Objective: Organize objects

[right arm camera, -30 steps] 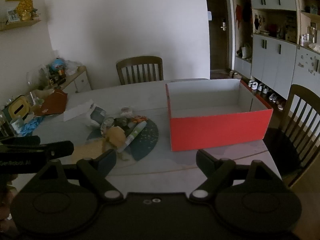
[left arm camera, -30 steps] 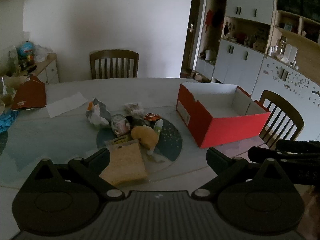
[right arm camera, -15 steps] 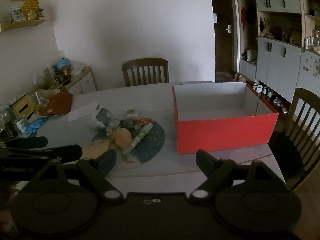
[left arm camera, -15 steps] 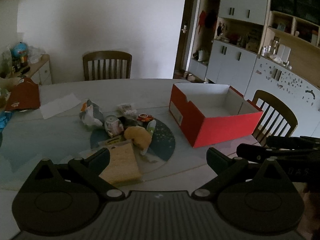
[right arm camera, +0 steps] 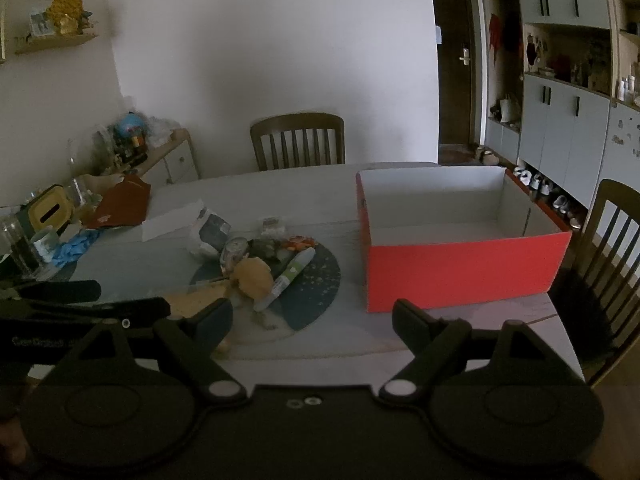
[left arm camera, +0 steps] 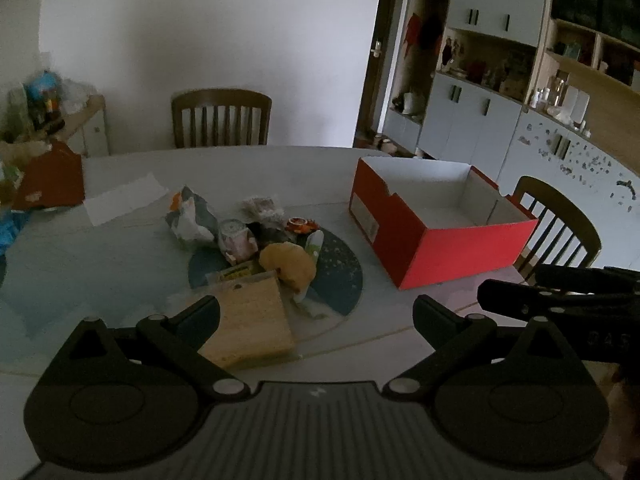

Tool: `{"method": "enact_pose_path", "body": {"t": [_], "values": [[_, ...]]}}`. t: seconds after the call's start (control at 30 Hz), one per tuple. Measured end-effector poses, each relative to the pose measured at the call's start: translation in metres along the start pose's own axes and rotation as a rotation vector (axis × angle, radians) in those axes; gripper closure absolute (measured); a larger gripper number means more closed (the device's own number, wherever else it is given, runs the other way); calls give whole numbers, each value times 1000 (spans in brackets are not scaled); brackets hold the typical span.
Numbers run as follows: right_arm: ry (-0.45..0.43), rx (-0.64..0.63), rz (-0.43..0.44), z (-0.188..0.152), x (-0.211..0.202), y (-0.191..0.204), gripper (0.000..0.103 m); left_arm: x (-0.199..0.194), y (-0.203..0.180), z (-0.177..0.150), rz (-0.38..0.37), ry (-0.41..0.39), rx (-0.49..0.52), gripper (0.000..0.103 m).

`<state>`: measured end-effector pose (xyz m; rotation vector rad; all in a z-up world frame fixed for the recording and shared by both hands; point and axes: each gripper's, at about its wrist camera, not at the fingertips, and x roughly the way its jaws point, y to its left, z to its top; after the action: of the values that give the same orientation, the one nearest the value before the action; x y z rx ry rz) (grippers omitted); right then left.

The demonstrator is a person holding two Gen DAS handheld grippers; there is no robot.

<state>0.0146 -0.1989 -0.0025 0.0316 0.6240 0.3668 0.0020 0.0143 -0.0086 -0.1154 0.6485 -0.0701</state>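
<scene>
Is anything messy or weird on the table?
Yes. Small things lie jumbled on the dark round mat: a yellow sponge, crumpled wrappers, a white-green tube. The open red cardboard box looks empty.

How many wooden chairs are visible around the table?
2. One chair stands at the far side of the table; the other chair is on the right, beyond the red box. More may be hidden.

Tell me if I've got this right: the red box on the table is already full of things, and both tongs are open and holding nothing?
Not quite. The red box is empty: the right wrist view shows its bare white inside. The things lie piled on the dark round mat beside it. The left tongs and right tongs are indeed open and hold nothing.
</scene>
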Motion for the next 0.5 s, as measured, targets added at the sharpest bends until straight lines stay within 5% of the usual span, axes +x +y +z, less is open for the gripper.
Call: {"method": "enact_pose_path", "body": {"t": [0.5], "values": [[60, 13, -23, 21, 52, 14, 16, 41, 36, 15, -43, 15, 53, 0]]}}
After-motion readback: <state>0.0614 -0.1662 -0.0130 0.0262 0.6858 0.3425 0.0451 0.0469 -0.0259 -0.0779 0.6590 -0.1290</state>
